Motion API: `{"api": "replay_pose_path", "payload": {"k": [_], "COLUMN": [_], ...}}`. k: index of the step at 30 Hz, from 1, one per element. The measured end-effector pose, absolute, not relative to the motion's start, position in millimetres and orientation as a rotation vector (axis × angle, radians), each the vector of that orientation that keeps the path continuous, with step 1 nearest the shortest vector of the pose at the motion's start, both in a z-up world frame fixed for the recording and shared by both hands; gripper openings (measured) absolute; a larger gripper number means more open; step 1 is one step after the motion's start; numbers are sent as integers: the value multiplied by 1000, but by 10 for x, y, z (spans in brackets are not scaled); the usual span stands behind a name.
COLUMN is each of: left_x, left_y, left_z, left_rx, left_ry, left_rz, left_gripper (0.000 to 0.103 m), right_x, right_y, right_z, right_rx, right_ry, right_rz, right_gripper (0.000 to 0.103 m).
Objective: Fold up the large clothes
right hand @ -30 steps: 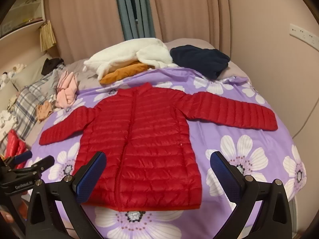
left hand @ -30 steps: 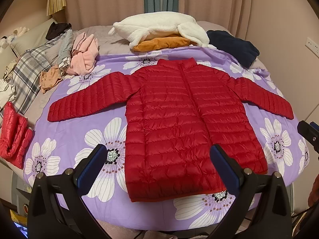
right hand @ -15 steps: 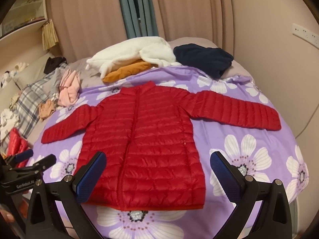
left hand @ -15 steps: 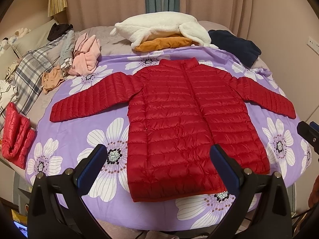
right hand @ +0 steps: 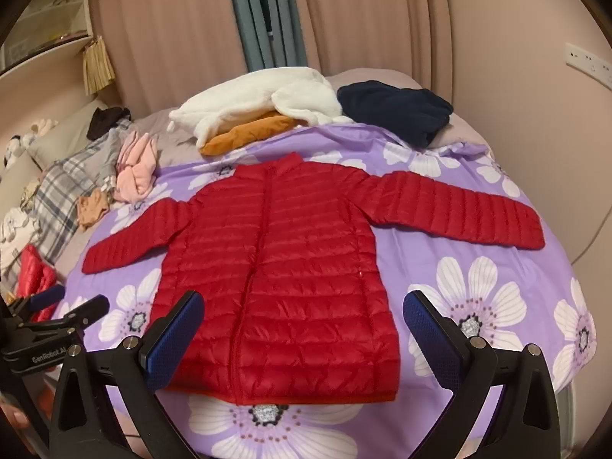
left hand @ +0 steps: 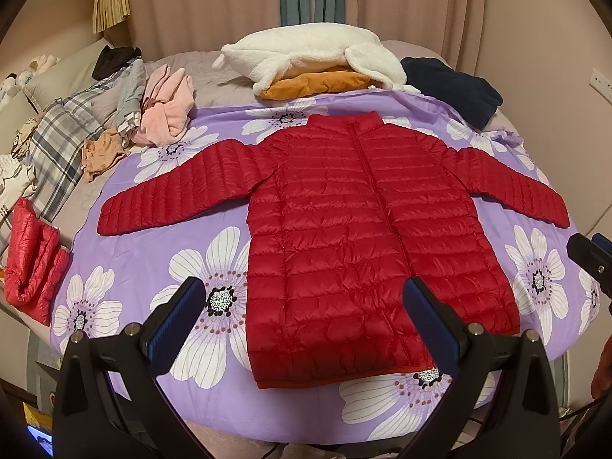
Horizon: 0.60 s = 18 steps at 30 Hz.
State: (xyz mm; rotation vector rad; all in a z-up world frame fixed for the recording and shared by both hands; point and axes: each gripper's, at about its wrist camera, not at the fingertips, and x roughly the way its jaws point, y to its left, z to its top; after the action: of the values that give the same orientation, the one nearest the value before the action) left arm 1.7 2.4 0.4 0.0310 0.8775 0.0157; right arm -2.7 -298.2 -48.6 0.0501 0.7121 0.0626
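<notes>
Here the red jacket lies flat on the purple flower sheet; left gripper and right gripper spread wide, holding nothing.

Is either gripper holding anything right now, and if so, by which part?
Nothing is held. Left gripper and right gripper hover open above the red jacket, spread flat.

both tongs eased slightly closer over red jacket.

"GenRobot.AI" in white on left claw body, seen fr. right wrist cam.
</notes>
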Motion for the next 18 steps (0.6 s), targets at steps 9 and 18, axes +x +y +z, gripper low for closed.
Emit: {"api": "replay_pose_path", "payload": {"k": [9, 18], "left_x": [22, 46], "left_y": [45, 55], "left_z": [4, 5], "left_rx": [12, -34], "left_ry": [898, 937], "left_rz": [11, 2], "left_gripper": [103, 103], "right_x": [-10, 25], "right_y": [-2980, -2990], "right_z": [-512, -554], "right_rx": [24, 24], "right_ry": [729, 789], "right_rz": [54, 47], "right_gripper": [103, 103]}}
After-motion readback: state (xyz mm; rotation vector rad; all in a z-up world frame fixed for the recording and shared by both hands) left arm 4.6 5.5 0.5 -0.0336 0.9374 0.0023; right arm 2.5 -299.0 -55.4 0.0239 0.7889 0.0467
